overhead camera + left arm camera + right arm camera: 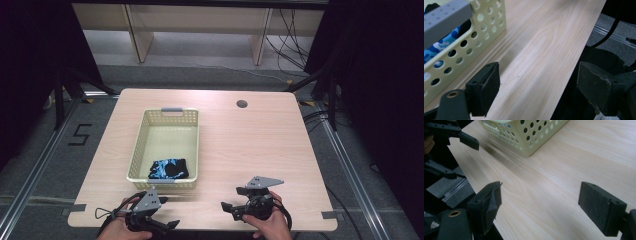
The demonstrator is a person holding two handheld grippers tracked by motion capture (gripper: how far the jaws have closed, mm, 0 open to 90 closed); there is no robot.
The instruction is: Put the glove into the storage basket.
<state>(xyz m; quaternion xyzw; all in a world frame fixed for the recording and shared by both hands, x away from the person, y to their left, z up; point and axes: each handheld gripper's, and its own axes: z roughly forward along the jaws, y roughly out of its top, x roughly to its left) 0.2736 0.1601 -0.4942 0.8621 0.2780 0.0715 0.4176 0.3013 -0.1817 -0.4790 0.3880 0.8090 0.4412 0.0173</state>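
Observation:
A pale yellow perforated basket (141, 145) stands left of centre on the wooden table (250, 150). Inside it, at the near end, lies a black and blue patterned cloth (169, 168); the left gripper view shows this cloth (439, 47) through the basket wall (476, 37). My left gripper (167, 226) is held at the table's near edge, just in front of the basket, open with nothing between its jaws. My right gripper (229, 209) hovers over the near right part of the table, open and empty, pointing left toward the basket corner (529, 142). The left gripper (451, 152) also appears there.
A round cable hole (242, 104) sits near the table's far edge. Grey tape tabs mark the near corners (330, 215). Wooden furniture legs (260, 40) and cables (290, 45) lie on the floor beyond. Bare wood spreads right of the basket.

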